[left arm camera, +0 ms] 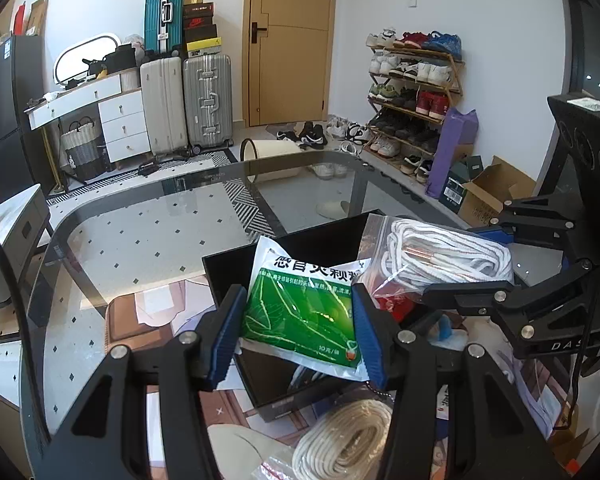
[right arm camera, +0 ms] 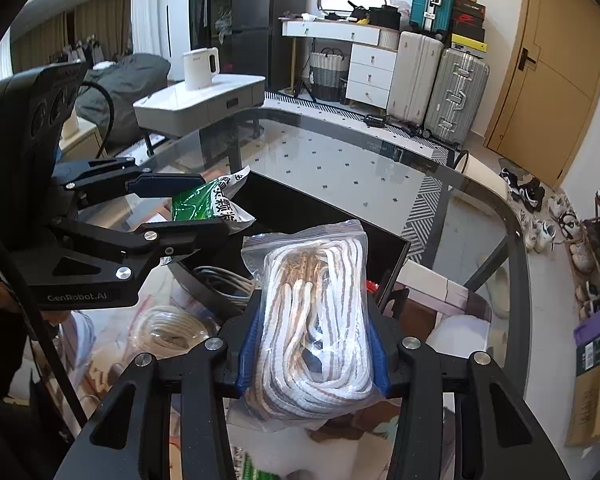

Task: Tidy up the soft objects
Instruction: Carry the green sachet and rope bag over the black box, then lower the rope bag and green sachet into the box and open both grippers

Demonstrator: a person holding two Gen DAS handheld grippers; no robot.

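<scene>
Left gripper (left arm camera: 298, 330) is clamping the green sachet (left arm camera: 300, 312) between both blue pads, holding it just above the black box (left arm camera: 236, 276). Right gripper (right arm camera: 314, 344) is squeezing the bagged white rope (right arm camera: 320, 320), also over the box, on its right side. Gray cable (right arm camera: 220, 284) is lying inside the box. A beige rope coil (left arm camera: 348, 440) is sitting in front of the box, on the glass table (left arm camera: 140, 240).

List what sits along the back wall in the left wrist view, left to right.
White drawer unit → beige suitcase → silver suitcase → wooden door → shoe rack → purple mat.
</scene>
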